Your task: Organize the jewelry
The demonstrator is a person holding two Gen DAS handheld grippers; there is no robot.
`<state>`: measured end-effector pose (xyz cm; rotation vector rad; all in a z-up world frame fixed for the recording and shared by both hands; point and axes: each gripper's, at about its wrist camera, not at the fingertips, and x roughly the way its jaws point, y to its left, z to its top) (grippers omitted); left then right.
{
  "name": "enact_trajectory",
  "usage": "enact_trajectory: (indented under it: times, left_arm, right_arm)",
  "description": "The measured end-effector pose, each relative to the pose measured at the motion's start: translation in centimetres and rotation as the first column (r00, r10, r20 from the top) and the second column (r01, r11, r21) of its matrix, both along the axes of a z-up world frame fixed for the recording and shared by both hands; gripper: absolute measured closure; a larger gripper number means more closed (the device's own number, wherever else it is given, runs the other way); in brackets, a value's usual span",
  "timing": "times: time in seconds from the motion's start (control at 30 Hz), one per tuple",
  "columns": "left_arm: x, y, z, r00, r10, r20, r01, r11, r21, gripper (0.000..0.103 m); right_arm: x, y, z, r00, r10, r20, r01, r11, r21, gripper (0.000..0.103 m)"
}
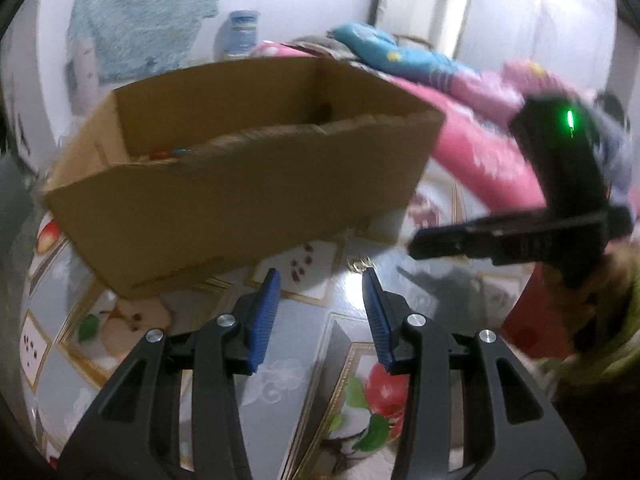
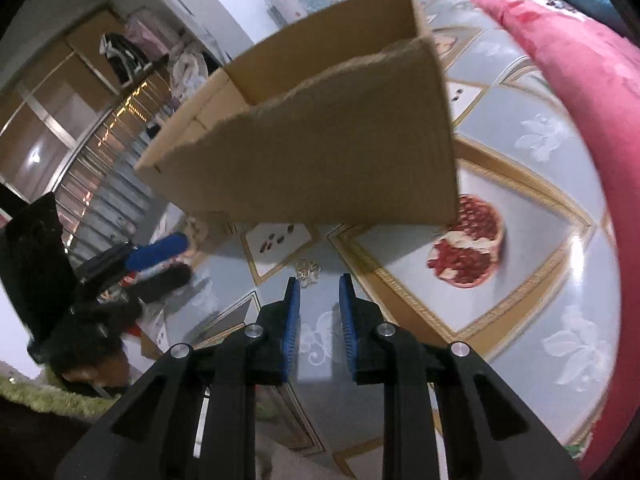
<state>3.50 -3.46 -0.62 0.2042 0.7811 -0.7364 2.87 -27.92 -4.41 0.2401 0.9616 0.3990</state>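
A small gold jewelry piece (image 1: 361, 265) lies on the patterned tablecloth just in front of the open cardboard box (image 1: 240, 196). It also shows in the right wrist view (image 2: 308, 270), just ahead of my right gripper (image 2: 318, 280), which is open and empty. My left gripper (image 1: 322, 276) is open and empty, with the jewelry just beyond its right fingertip. The right gripper shows in the left wrist view (image 1: 420, 246) as a black blurred shape to the right of the jewelry. Some colored items lie inside the box (image 1: 172, 154).
The box (image 2: 320, 136) stands on a tablecloth (image 2: 520, 184) printed with fruit. A pink and blue blanket (image 1: 460, 120) lies behind and to the right. The left gripper (image 2: 160, 256) shows at the left in the right wrist view.
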Motion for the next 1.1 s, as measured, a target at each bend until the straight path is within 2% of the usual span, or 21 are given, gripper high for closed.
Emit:
enact_trajectory:
  times: [0.07, 0.17, 0.3, 0.43, 0.63, 0.7, 0.93, 1.0, 1.1]
  left_arm:
    - [-0.1, -1.0, -1.1, 1.0, -0.014, 0.01, 0.014, 0.999, 0.041, 0.063]
    - [0.3, -1.9, -2.5, 1.0, -0.006, -0.004, 0.007, 0.995, 0.1, 0.073]
    - [0.9, -1.4, -3.6, 0.998, 0.026, -0.05, -0.022, 0.996, 0.086, 0.081]
    - [1.1, -1.1, -3.5, 0.998, 0.031, -0.048, -0.027, 0.996, 0.083, 0.082]
    - [1.1, -1.5, -3.7, 0.999, 0.021, -0.027, -0.018, 0.995, 0.098, 0.082]
    - [1.1, -1.7, -3.8, 0.999, 0.02, -0.025, -0.018, 0.995, 0.096, 0.082]
    - [1.1, -1.2, -3.8, 0.999, 0.018, -0.027, -0.015, 0.996, 0.085, 0.082]
    - [1.1, -1.3, -3.8, 0.999, 0.02, -0.028, -0.018, 0.996, 0.084, 0.082]
    - [1.1, -1.3, -3.8, 0.999, 0.021, -0.028, -0.018, 0.996, 0.084, 0.082]
  right_arm:
    - [0.1, 1.0, -0.2, 1.0, 0.017, 0.016, -0.016, 0.998, -0.064, 0.083]
    - [0.3, 2.5, -0.2, 0.999, 0.04, 0.03, -0.035, 0.987, -0.154, 0.082]
    - [0.7, 3.7, -0.8, 0.997, 0.065, 0.032, -0.057, 0.976, -0.21, 0.08]
    - [0.7, 5.2, -0.9, 0.994, 0.093, 0.061, -0.073, 0.959, -0.274, 0.073]
    - [0.8, 6.9, -1.1, 0.986, 0.135, 0.096, -0.086, 0.914, -0.396, 0.074]
    - [0.8, 7.1, -1.0, 0.985, 0.151, 0.086, -0.106, 0.913, -0.393, 0.088]
    - [1.2, 6.1, -0.9, 0.99, 0.121, 0.077, -0.088, 0.934, -0.348, 0.091]
    - [1.2, 5.9, -0.8, 0.99, 0.12, 0.076, -0.09, 0.941, -0.326, 0.096]
    - [1.1, 5.9, -0.9, 0.991, 0.117, 0.071, -0.088, 0.944, -0.319, 0.096]
